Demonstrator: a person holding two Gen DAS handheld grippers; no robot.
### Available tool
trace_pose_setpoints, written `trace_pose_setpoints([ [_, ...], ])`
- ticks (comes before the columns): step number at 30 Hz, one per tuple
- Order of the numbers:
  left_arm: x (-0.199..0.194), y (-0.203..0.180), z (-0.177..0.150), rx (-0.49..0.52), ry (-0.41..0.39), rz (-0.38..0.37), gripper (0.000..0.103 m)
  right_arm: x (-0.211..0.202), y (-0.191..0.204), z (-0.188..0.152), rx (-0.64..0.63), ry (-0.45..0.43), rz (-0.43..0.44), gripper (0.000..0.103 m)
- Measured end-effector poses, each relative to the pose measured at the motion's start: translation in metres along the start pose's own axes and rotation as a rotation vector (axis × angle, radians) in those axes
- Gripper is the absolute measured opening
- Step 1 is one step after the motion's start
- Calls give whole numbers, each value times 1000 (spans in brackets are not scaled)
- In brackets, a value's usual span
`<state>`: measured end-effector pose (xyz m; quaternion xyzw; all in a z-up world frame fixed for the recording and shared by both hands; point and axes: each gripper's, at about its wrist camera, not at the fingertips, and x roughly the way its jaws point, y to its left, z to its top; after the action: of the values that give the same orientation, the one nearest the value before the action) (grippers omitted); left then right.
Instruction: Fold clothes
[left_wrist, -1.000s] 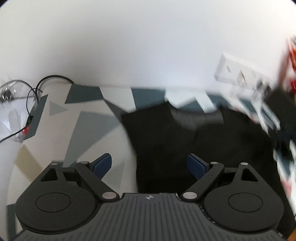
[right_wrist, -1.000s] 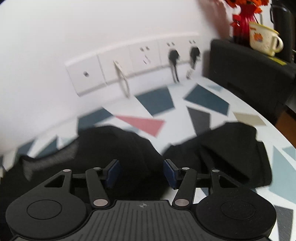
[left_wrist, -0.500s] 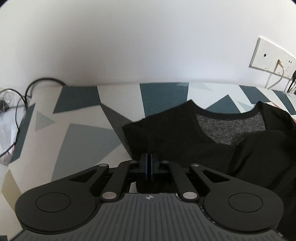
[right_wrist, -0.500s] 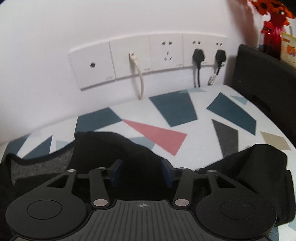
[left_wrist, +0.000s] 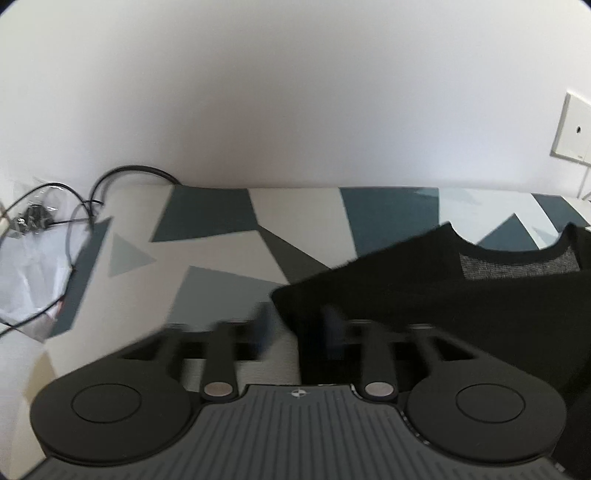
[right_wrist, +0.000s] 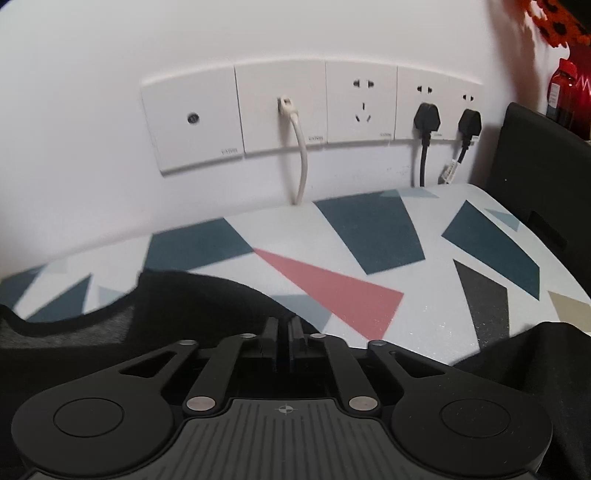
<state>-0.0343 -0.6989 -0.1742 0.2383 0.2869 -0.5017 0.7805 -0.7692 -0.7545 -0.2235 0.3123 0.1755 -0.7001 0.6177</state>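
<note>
Patterned tabletop (left_wrist: 221, 258) shows blurred left gripper (left_wrist: 295, 325) just opening beside shirt (left_wrist: 443, 295); right gripper (right_wrist: 284, 332) pinches fabric.

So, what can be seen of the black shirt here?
The black shirt lies on the patterned table, a soft knit with a rounded neckline showing a grey inner back. One part is folded over the body, and a bunched part lies to the right. The right gripper is nearly closed on its fabric edge; the left gripper straddles its corner, open.
</note>
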Motion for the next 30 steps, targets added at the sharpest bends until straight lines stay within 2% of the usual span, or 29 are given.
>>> trace_pose_setpoints([
  [1,-10,3,0,-6,-25,3,69,-5,-3,-1,17,-9,-3,35],
  [4,-32,-1,5,-6,-40,-27,69,-23,-14,-7,82,-37,-7,51],
  [6,-47,-15,3,14,-40,-85,71,-48,-32,-19,181,-50,11,52],
  [9,-58,-45,-5,77,-15,-143,79,-83,-60,-48,302,-16,0,52],
  [13,-63,-89,-22,143,32,-197,87,-119,-106,-81,366,8,-122,52],
  [16,-61,-117,-34,166,79,-193,87,-127,-148,-93,460,9,-208,52],
  [18,-61,-127,-42,184,90,-187,87,-127,-172,-97,530,-8,-220,52],
  [20,-63,-135,-47,208,92,-170,87,-122,-186,-97,532,-26,-257,52],
  [22,-62,-139,-49,224,98,-153,87,-116,-191,-92,472,-48,-314,52],
  [25,-62,-141,-50,231,111,-132,87,-106,-211,-89,537,-64,-313,50],
  [27,-63,-141,-51,235,115,-115,87,-100,-224,-87,578,-71,-311,45],
  [30,-62,-143,-52,247,120,-101,87,-90,-234,-82,558,-69,-299,41],
])
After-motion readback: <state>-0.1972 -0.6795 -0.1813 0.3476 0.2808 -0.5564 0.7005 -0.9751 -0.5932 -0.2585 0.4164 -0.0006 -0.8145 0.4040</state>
